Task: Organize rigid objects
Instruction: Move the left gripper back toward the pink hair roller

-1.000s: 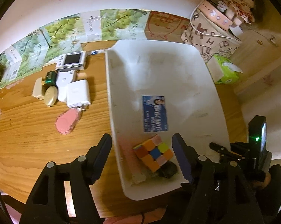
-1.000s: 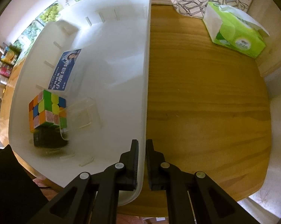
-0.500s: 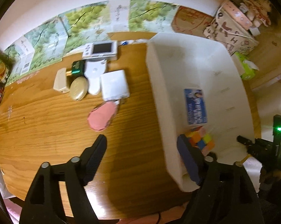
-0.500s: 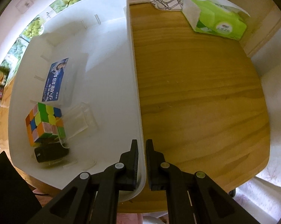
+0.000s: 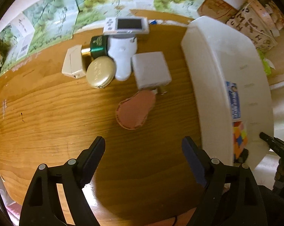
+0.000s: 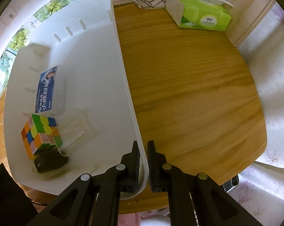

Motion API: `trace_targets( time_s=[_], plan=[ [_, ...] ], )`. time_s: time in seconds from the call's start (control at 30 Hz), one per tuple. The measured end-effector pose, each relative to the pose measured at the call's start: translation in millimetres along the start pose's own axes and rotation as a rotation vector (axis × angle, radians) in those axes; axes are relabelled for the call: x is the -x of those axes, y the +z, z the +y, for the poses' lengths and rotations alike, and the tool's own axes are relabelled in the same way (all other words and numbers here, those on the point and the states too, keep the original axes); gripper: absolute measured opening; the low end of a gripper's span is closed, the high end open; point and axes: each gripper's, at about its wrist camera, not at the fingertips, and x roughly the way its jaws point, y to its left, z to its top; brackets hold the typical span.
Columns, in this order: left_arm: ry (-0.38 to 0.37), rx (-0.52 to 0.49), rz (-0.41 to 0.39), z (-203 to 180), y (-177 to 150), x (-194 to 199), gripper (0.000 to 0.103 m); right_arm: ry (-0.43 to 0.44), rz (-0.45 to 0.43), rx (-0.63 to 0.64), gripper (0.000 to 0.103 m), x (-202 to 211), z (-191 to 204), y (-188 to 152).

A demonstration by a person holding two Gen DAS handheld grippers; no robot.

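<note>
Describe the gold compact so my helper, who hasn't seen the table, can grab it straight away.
On the wooden table, left of the white bin, lies a cluster of small things. The gold compact sits at its near edge, between a cream box and a white oblong device. It is the only round, shiny gold piece there.

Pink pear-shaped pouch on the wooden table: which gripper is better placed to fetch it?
Left. The left gripper is open and empty just short of the pink pear-shaped pouch; the right gripper is clamped on the white plastic bin's rim.
</note>
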Motion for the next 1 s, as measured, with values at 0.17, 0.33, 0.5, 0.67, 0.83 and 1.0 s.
trace_targets(
  time_s=[0.17, 0.33, 0.5, 0.67, 0.83, 1.0],
  plan=[
    [-0.014, -0.007, 0.031, 9, 6, -18, 0.085, -0.025, 0.007, -0.017, 0.008, 0, 7, 3],
    [-0.011, -0.027, 0.058, 9, 12, -33, 0.085, -0.041, 0.017, -0.041, 0.008, 3, 9, 7],
    [-0.006, -0.031, 0.072, 8, 17, -46, 0.085, -0.054, 0.023, -0.055, 0.009, 2, 10, 9],
    [-0.006, -0.028, 0.082, 11, 28, -54, 0.085, -0.060, 0.027, -0.065, 0.009, 2, 9, 10],
    [-0.009, -0.034, 0.093, 8, 35, -62, 0.084, -0.066, 0.035, -0.073, 0.009, 1, 8, 13],
    [-0.011, -0.036, 0.099, -1, 48, -68, 0.079, -0.064, 0.038, -0.082, 0.009, 0, 7, 14]
  ],
)
